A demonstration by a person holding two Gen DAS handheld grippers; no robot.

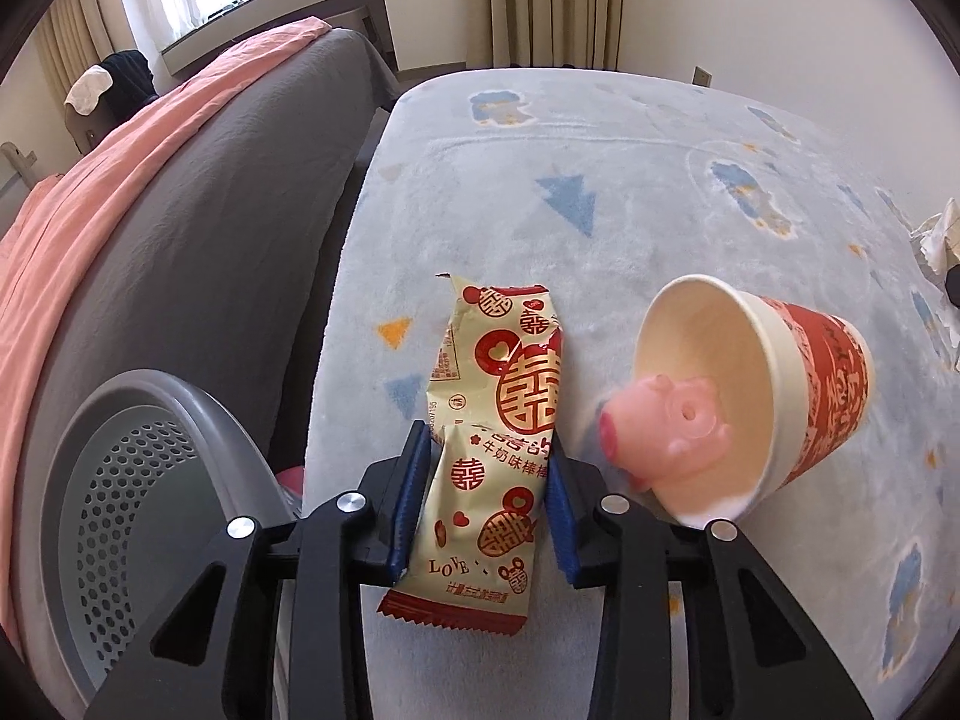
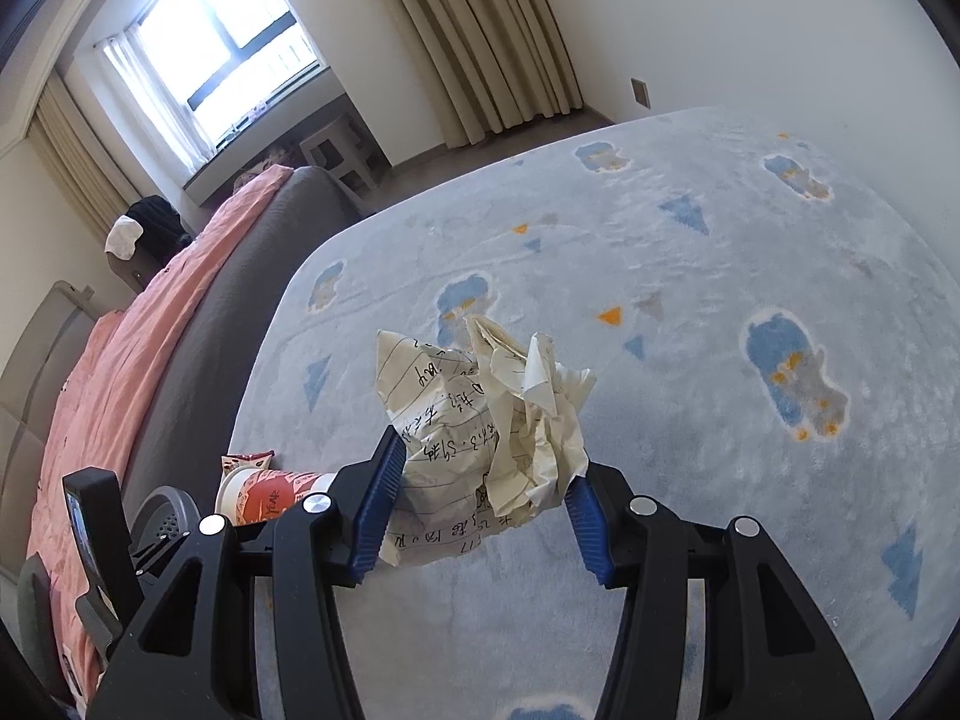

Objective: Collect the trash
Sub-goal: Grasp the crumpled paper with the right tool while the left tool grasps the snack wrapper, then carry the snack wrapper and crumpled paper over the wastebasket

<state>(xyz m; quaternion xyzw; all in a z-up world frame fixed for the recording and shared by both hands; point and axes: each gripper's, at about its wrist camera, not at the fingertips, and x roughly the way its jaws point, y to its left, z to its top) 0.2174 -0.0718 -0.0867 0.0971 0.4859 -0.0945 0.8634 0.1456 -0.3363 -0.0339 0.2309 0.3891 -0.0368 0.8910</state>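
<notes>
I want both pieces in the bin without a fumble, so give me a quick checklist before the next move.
1. Left gripper closed on the snack wrapper: ok, both pads touch its sides.
2. Right gripper holding the crumpled paper: ok, paper fills the jaws.
3. Grey perforated bin open and near: ok, just left of the left gripper.
4. Wrapper lifted off the rug: cannot tell.
5. Tipped paper cup with the pink pig toy clear of the left gripper: not ok, it lies close beside the right finger.
</notes>
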